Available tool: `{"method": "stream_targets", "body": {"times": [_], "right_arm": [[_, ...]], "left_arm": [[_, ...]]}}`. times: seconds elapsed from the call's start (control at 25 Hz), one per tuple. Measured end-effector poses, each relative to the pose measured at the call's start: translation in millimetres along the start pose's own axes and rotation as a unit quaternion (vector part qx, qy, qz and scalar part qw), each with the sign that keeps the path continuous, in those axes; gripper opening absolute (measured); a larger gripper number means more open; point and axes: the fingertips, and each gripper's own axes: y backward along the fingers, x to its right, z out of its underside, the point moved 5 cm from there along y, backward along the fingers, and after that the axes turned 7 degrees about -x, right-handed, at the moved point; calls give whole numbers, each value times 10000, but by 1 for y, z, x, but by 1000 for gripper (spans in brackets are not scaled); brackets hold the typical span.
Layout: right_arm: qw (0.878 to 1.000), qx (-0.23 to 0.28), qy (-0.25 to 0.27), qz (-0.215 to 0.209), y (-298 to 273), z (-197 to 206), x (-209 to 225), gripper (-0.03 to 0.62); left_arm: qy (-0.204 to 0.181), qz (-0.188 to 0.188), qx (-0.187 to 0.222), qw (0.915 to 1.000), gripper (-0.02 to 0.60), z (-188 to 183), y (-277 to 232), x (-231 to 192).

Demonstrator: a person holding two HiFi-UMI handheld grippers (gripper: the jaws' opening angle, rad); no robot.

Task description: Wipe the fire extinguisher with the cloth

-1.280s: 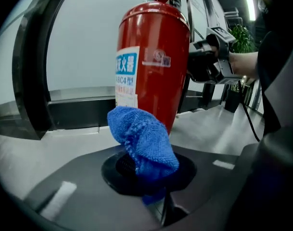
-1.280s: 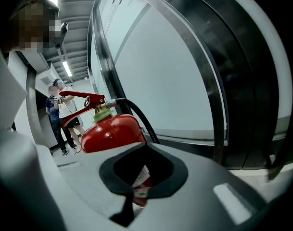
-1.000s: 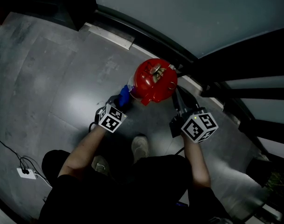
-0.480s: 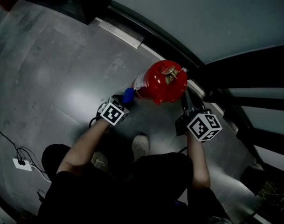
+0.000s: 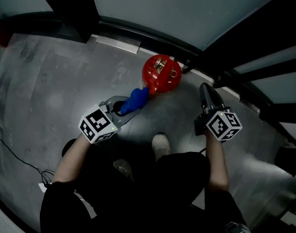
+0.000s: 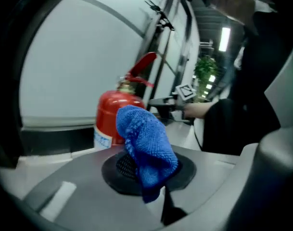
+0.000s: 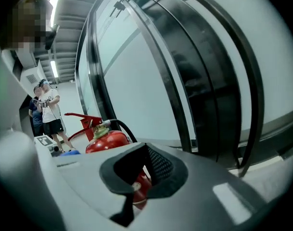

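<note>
Wipe seems at its start, most of the surface left: left gripper (image 5: 119, 108) clamps bunched blue cloth (image 5: 134, 100) at the side of the red fire extinguisher (image 5: 161, 74) upright on the floor (image 5: 55, 76), contact unclear; right gripper (image 5: 207, 93), jaws nearly together, empty, hangs near.

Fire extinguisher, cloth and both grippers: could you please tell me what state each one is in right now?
Fire extinguisher: upright on the floor beside the glass wall.
Cloth: bunched, pinched in the left gripper, right by the extinguisher; contact unclear.
Left gripper: shut on the cloth.
Right gripper: shut, empty, off to the extinguisher's side, not touching it.
</note>
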Motion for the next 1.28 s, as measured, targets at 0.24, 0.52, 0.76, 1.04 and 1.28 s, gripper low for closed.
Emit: {"method": "stream_targets", "body": {"times": [0.24, 0.52, 0.76, 1.04, 1.28], "right_arm": [[9995, 23, 142, 264, 14, -6, 21, 3], [9993, -197, 314, -101, -23, 1, 6, 3], [9977, -394, 380, -391, -37, 18, 5, 3], [9975, -310, 165, -606, -34, 25, 11, 3], [9965, -284, 66, -779, -37, 27, 9, 3]], "left_arm": [[-947, 411, -124, 9946, 48, -33, -7, 2], [83, 127, -647, 9978, 48, -18, -48, -38], [918, -129, -742, 9929, 48, 31, -75, -49], [1440, -271, -525, 9878, 48, 65, -106, -52], [1621, -626, -792, 9816, 48, 90, -123, -52]]}}
